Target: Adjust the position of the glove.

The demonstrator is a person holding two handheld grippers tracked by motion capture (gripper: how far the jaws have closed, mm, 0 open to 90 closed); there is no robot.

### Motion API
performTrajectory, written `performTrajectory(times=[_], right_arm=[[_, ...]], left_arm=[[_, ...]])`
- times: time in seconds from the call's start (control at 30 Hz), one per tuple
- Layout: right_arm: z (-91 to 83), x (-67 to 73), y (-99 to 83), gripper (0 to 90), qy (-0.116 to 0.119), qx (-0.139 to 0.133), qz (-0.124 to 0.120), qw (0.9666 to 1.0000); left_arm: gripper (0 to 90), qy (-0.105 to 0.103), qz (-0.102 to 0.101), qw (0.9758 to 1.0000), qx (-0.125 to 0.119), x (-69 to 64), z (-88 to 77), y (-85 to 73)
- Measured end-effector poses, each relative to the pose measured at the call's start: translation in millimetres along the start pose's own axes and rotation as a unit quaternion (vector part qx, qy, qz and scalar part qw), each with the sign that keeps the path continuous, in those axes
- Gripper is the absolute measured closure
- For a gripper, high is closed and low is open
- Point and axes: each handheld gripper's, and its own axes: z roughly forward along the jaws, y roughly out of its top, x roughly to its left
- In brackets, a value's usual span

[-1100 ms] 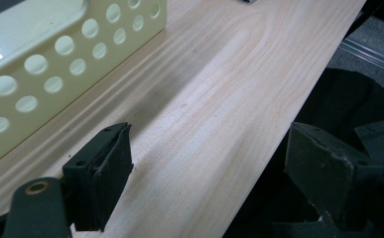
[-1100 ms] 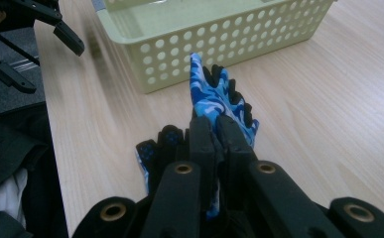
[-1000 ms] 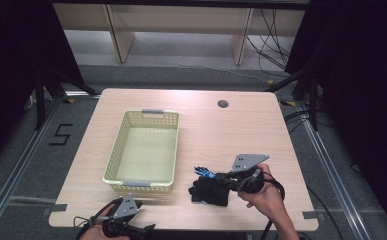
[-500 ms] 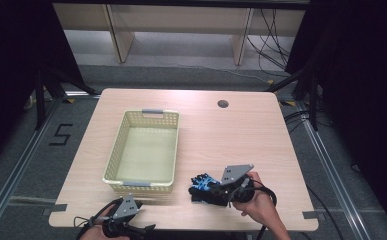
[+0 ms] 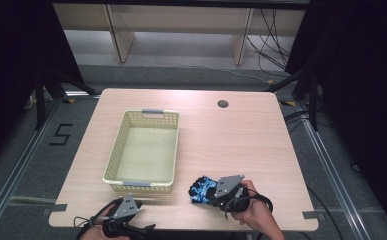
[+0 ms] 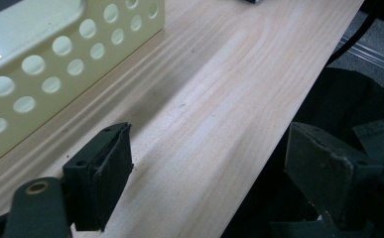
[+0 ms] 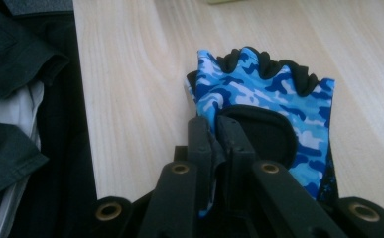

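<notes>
Glove (image 7: 271, 106) with a blue, white and dark camouflage pattern, cut-off finger openings edged in black and a black patch near its wrist end, lies flat on the tabletop (image 5: 231, 145) near the near edge, right of the basket (image 5: 173, 150) and well apart from it. The right gripper (image 7: 217, 131) has its jaws pinched together on the wrist edge of the glove, a fold of the fabric caught between the pads; in the high view the right gripper (image 5: 220, 195) sits at the glove's right side, held by a hand (image 5: 253, 210). The basket is pale yellow plastic with rows of round holes in its walls and grey handles at its near and far ends; nothing lies inside it. The left gripper (image 6: 207, 163) hovers over the near edge of the tabletop just beside the basket's near wall, jaws spread wide with nothing between them.
</notes>
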Motion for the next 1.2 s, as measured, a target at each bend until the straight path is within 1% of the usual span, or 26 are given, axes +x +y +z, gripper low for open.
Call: performTrajectory(times=[0.13,0.17,0.2,0.23,0.27,0.37,0.4,0.43,0.47,0.5,0.53,0.57,0.6,0.63,0.7,0.73,0.8,0.87,0.9,1.0,1.03,1.07,1.1,1.13,1.17,1.2], right_arm=[[3.0,-0.3,-4.4,81.6,0.004,0.0,-0.001,1.0],[3.5,1.0,-6.6,77.0,0.004,0.0,0.014,0.9999],[3.5,1.0,-6.6,77.0,0.004,0.0,0.014,0.9999],[3.6,0.6,-7.1,68.6,0.003,-0.008,0.021,0.9998],[3.6,0.6,-7.1,68.6,0.003,-0.008,0.021,0.9998],[-3.8,-0.7,-8.2,58.5,-0.013,-0.024,0.058,0.9979],[-7.5,-1.4,-8.9,52.0,-0.028,-0.036,0.082,0.9956],[-17.3,-5.4,-12.7,45.9,-0.054,-0.067,0.137,0.9868],[-17.3,-5.4,-12.7,45.9,-0.054,-0.067,0.137,0.9868],[-26.5,-9.2,-19.9,43.8,-0.081,-0.087,0.199,0.9727],[-26.5,-9.2,-19.9,43.8,-0.081,-0.087,0.199,0.9727],[-35.0,-9.8,-28.8,43.7,-0.103,-0.096,0.239,0.9607],[-35.0,-9.8,-28.8,43.7,-0.103,-0.096,0.239,0.9607],[-37.4,-8.9,-33.2,43.8,-0.103,-0.099,0.261,0.9546],[-39.5,-8.8,-43.7,46.4,-0.114,-0.102,0.276,0.9489],[-39.3,-8.2,-46.6,46.9,-0.113,-0.097,0.282,0.9478],[-39.1,-8.2,-53.2,50.4,-0.121,-0.091,0.279,0.9482],[-39.3,-9.2,-57.0,54.6,-0.113,-0.087,0.285,0.948],[-40.3,-9.8,-59.1,56.2,-0.124,-0.073,0.281,0.949],[-39.1,-11.2,-61.1,56.9,-0.121,-0.064,0.278,0.951],[-38.8,-10.2,-60.4,57.5,-0.116,-0.06,0.292,0.9477],[-37.8,-11.1,-61.7,58.1,-0.118,-0.055,0.285,0.9496],[-37.5,-11.4,-61.8,58.4,-0.11,-0.053,0.289,0.9495],[-34.1,-11.3,-62.8,58.7,-0.113,-0.06,0.292,0.9478],[-34.6,-12.6,-63.9,59.8,-0.109,-0.041,0.285,0.9515],[-34.6,-12.6,-63.9,59.8,-0.109,-0.041,0.285,0.9515]], left_arm=[[17.9,0.006,-0.004,1.0,0.004,0.1,1.2,-0.2],[17.9,0.0,-0.008,1.0,-0.002,-1.3,1.1,-0.7],[17.9,0.0,-0.008,1.0,-0.002,-1.3,1.1,-0.7],[18.0,0.003,-0.005,1.0,0.001,-0.8,1.3,-0.6],[18.0,0.003,-0.005,1.0,0.001,-0.8,1.3,-0.6],[18.7,0.001,-0.001,1.0,0.002,-1.1,1.0,-0.6],[18.9,0.001,0.009,1.0,0.001,-0.3,0.6,0.0],[20.4,0.0,0.007,1.0,0.0,-0.4,0.9,0.5],[21.6,0.0,0.007,1.0,0.0,-0.4,0.9,0.5],[22.9,-0.006,0.001,1.0,-0.005,-3.0,1.2,1.3],[23.5,-0.006,0.001,1.0,-0.005,-3.0,1.2,1.3],[24.2,-0.004,0.012,0.9999,-0.009,-6.3,1.5,4.0],[25.2,-0.004,0.012,0.9999,-0.009,-6.3,1.5,4.0],[25.2,-0.002,0.022,0.9996,-0.016,-9.6,2.3,6.5],[26.2,0.0,0.034,0.9993,-0.017,-13.9,4.2,10.8],[26.3,-0.008,0.038,0.9991,-0.019,-17.8,6.5,14.5],[27.4,-0.013,0.047,0.9986,-0.02,-22.5,10.2,19.7],[27.6,-0.02,0.063,0.9976,-0.021,-28.7,15.0,28.1],[28.0,-0.022,0.078,0.9965,-0.017,-32.5,21.6,38.0],[28.7,-0.024,0.078,0.9964,-0.021,-35.2,27.7,46.1],[29.0,-0.022,0.08,0.9964,-0.019,-35.4,31.1,51.2],[29.1,-0.023,0.078,0.9966,-0.016,-36.1,33.6,53.6],[29.3,-0.026,0.08,0.9963,-0.017,-38.4,38.2,58.5],[29.5,-0.027,0.082,0.9962,-0.017,-39.4,40.3,60.6],[30.2,-0.026,0.085,0.9959,-0.016,-40.8,42.9,63.4],[30.2,-0.025,0.087,0.9958,-0.015,-41.8,44.7,65.4]])
